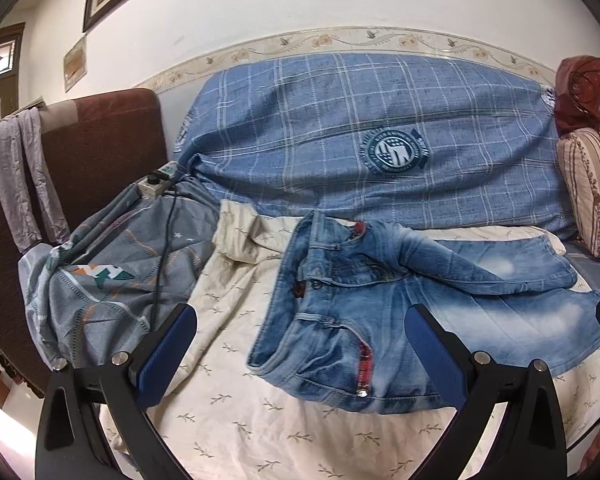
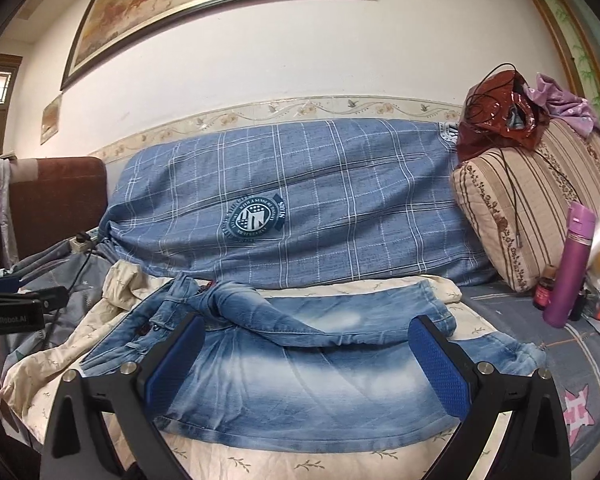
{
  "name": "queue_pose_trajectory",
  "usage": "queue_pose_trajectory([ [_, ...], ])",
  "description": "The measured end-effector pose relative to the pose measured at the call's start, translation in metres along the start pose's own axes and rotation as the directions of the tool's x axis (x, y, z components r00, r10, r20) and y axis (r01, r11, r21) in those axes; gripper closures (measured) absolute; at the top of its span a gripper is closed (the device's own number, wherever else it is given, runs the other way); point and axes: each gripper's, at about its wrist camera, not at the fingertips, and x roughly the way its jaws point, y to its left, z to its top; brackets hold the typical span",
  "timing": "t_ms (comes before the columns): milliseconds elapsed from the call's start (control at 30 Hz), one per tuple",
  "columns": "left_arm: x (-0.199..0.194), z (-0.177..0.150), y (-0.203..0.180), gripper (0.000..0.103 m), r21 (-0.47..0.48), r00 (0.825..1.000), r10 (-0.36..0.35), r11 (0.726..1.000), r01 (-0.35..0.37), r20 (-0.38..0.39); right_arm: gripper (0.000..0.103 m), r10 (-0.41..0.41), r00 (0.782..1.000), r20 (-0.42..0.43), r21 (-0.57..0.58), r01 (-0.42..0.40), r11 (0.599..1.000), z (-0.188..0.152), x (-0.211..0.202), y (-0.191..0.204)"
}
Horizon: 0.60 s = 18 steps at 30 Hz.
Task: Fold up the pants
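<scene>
Faded blue jeans [image 1: 380,312] lie spread on a cream leaf-print sheet [image 1: 236,408], waistband to the left, one leg folded over the other toward the right. My left gripper [image 1: 300,360] hovers open over the waistband end, its blue pads either side of the hip with the red trim. In the right wrist view the jeans [image 2: 300,368] stretch across the sheet [image 2: 260,460]. My right gripper [image 2: 308,364] is open above the legs, nothing between its pads. The left gripper [image 2: 24,304] shows at the far left edge of that view.
A blue checked cover [image 2: 320,208] drapes the sofa back behind the jeans. A grey patterned quilt [image 1: 112,280] with a power strip [image 1: 156,184] and cable lies left. At right are a striped cushion [image 2: 520,208], a purple flask [image 2: 572,264] and a small bottle [image 2: 544,288].
</scene>
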Motion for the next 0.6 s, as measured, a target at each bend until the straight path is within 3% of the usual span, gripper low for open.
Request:
queue_pose_trajectory([
  [600,-0.028,0.009,0.047,0.000,-0.070,0.993,0.097,0.993,-0.092,0.060,0.000,0.055,0.998,0.024,-0.014,-0.055,0.998,0.002,-0.004,0.020],
])
